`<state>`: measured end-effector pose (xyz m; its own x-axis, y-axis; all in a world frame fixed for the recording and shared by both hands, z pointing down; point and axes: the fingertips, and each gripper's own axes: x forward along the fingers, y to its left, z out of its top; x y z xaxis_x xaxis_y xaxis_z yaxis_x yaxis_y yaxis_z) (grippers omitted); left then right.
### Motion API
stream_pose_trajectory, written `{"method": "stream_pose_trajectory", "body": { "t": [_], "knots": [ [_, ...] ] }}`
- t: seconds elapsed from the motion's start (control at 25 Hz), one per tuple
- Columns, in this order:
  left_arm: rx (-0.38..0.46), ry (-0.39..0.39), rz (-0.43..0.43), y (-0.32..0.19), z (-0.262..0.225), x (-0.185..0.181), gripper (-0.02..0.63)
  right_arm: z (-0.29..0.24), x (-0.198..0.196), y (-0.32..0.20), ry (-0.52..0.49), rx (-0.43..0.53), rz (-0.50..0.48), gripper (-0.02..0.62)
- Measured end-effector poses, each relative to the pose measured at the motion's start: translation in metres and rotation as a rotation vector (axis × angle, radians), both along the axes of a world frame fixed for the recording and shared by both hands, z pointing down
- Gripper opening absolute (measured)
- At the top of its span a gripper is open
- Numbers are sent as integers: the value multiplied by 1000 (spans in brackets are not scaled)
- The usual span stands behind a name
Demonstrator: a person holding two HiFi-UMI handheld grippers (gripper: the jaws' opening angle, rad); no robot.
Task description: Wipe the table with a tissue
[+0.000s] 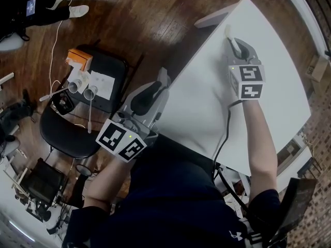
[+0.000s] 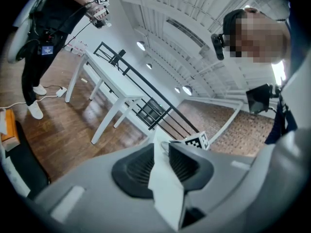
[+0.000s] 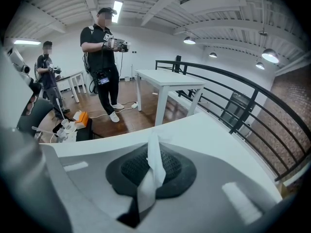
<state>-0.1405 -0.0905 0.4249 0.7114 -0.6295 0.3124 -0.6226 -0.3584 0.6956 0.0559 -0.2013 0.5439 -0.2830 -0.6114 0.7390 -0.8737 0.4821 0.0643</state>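
Note:
The white table [image 1: 269, 87] fills the right of the head view. Far along it, near its far edge, my right gripper [image 1: 231, 41] is shut on a strip of white tissue [image 1: 227, 31]; in the right gripper view that tissue [image 3: 154, 164] stands pinched between the dark pads, with the table [image 3: 214, 130] just beyond. My left gripper [image 1: 162, 79] hovers at the table's left edge, off the surface. It points upward in the left gripper view and is shut on a folded white tissue [image 2: 166, 183].
Left of the table stands a black chair [image 1: 108, 66] bearing an orange tissue box [image 1: 79, 58], two cups [image 1: 81, 88] and a paper. Cables trail on the wood floor. People stand by another white table [image 3: 167, 81]; a black railing [image 3: 243, 101] runs behind.

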Motion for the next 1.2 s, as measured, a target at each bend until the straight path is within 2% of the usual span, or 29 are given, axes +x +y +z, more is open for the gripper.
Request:
{"method": "stream_pose_trajectory", "body": {
  "t": [0.28,0.48,0.8,0.96,1.2],
  "knots": [
    [7,1,-5,2,-4,-2,94,-1,-4,-3,5,10,1,15],
    [21,-3,-11,1,-11,-8,94,3,-30,14,-58,9,-63,15],
    [63,-7,22,3,-32,4,94,-39,-70,38,-153,46,-104,15],
    [111,8,60,7,-53,17,94,-59,-73,55,-193,66,-85,15],
    [158,23,137,24,-77,35,94,-111,-63,83,-263,123,17,15]
  ]
}}
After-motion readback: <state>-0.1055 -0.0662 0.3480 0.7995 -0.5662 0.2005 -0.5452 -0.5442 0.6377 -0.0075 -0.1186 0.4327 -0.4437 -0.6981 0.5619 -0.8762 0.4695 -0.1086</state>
